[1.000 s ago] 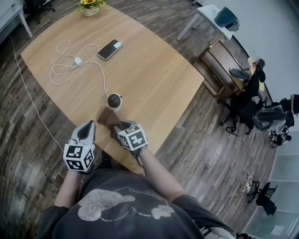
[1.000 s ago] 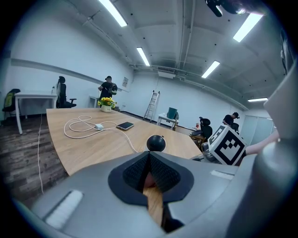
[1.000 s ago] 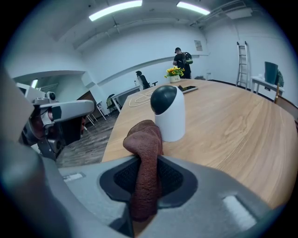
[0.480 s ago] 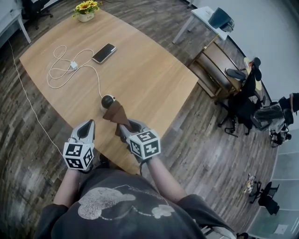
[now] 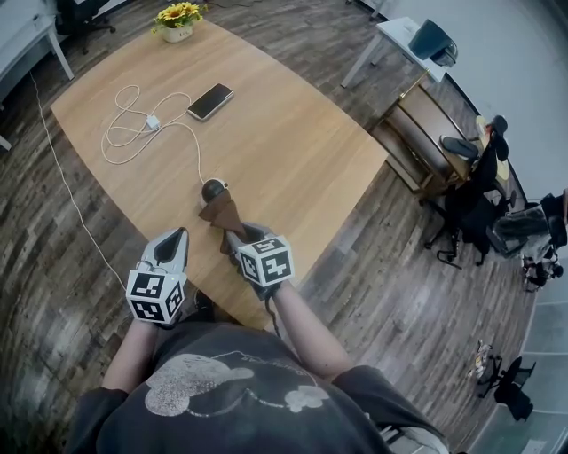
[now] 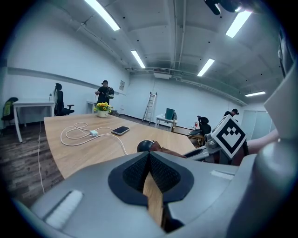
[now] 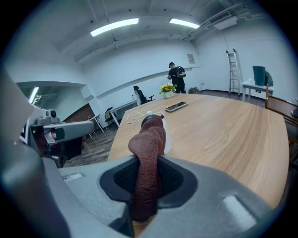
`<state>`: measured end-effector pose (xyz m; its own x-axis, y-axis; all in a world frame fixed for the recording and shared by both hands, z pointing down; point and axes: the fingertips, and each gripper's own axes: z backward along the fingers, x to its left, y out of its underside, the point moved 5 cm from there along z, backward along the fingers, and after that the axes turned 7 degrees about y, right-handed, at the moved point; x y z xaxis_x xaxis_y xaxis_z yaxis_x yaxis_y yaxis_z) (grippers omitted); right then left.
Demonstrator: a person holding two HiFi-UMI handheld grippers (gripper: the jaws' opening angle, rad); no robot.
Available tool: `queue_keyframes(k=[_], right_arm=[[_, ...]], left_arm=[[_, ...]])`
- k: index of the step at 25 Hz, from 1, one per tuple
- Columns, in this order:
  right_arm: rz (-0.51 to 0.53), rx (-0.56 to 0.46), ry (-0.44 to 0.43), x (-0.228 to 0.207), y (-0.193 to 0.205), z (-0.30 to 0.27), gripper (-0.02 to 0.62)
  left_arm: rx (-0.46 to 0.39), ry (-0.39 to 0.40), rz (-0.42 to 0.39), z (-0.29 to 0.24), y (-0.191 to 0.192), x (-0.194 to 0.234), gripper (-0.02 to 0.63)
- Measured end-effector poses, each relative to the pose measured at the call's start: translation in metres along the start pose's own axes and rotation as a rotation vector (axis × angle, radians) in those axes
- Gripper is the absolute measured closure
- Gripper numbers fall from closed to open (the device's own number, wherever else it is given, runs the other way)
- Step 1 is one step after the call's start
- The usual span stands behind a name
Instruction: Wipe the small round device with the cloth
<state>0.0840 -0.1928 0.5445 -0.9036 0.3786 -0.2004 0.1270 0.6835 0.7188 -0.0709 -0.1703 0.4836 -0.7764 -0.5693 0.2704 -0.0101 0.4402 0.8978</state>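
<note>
The small round device [image 5: 213, 190], dark on top with a white base, stands on the wooden table [image 5: 266, 133] near its front edge. A brown cloth [image 5: 222, 214] hangs from my right gripper [image 5: 238, 241], which is shut on it; the cloth's free end reaches the device's near side. In the right gripper view the cloth [image 7: 149, 153] rises between the jaws and hides most of the device [image 7: 150, 119]. My left gripper [image 5: 174, 246] is shut and empty, to the left of the cloth. In the left gripper view the device [image 6: 144, 145] shows beyond its closed jaws.
A white cable [image 5: 133, 133] with a plug loops across the table toward the device. A phone [image 5: 210, 101] lies beyond it, and a flower pot [image 5: 177, 22] sits at the far end. Chairs and a cabinet [image 5: 426, 133] stand to the right of the table.
My right gripper has lifted the cloth off the table and carried it forward until its end is at the device. The left gripper has hardly moved.
</note>
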Motion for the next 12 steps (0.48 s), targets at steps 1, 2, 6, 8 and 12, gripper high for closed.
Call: queue_keyframes(k=[1, 2, 6, 8, 12], right_arm=[[0.004, 0.013, -0.005, 0.0, 0.002, -0.004, 0.518], [0.009, 0.027, -0.008, 0.001, 0.005, -0.007, 0.518], [0.011, 0.084, -0.005, -0.002, 0.016, -0.019, 0.518], [-0.001, 0.113, 0.0, -0.005, 0.025, -0.022, 0.518], [-0.019, 0.14, -0.004, -0.009, 0.037, -0.022, 0.518]], left_arm=[[0.001, -0.003, 0.001, 0.001, 0.001, -0.001, 0.588], [0.002, -0.005, 0.001, 0.002, 0.001, -0.001, 0.588], [0.007, -0.012, 0.003, 0.003, 0.004, -0.002, 0.588], [0.013, -0.019, 0.006, 0.003, 0.007, -0.001, 0.588], [0.023, -0.036, 0.018, 0.005, 0.012, 0.002, 0.588]])
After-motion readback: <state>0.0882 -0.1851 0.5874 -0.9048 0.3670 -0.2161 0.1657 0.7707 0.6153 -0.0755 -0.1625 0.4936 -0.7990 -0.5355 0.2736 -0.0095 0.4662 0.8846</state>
